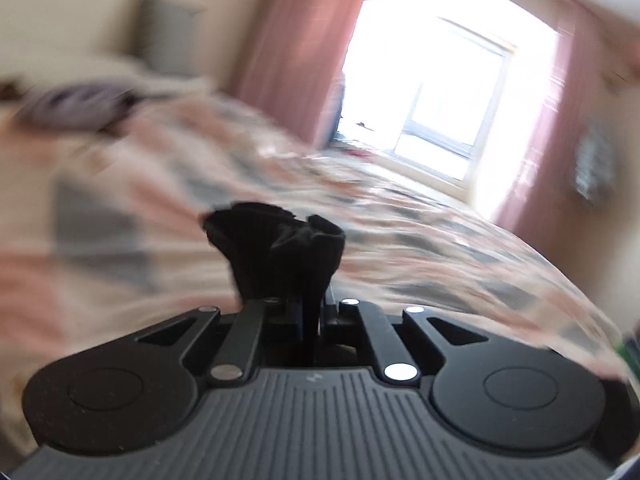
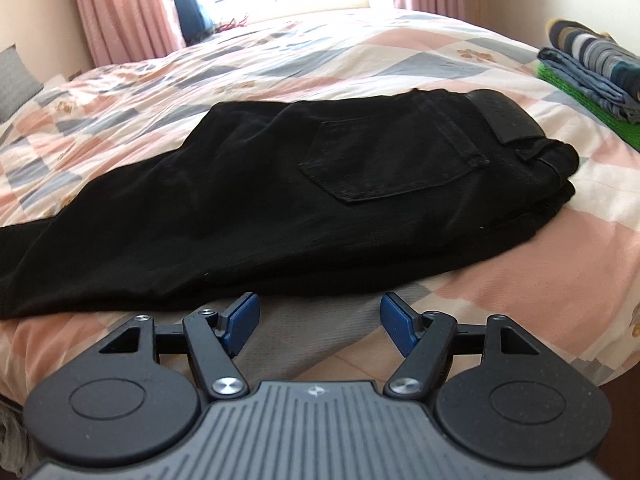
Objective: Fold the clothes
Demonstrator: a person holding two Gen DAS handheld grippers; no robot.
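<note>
Left gripper (image 1: 308,300) clamped on bunched black denim jeans (image 2: 304,184), right gripper (image 2: 318,316) at 6 o'clock of them — jaws apart, jeans lay on pink-and-grey patchwork quilt (image 2: 280,60).

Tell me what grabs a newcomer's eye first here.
The black jeans sprawl across the patchwork quilt, back pocket up, just beyond the open right gripper. In the blurred left wrist view, the left gripper pinches a bunch of black fabric before a bright window.
</note>
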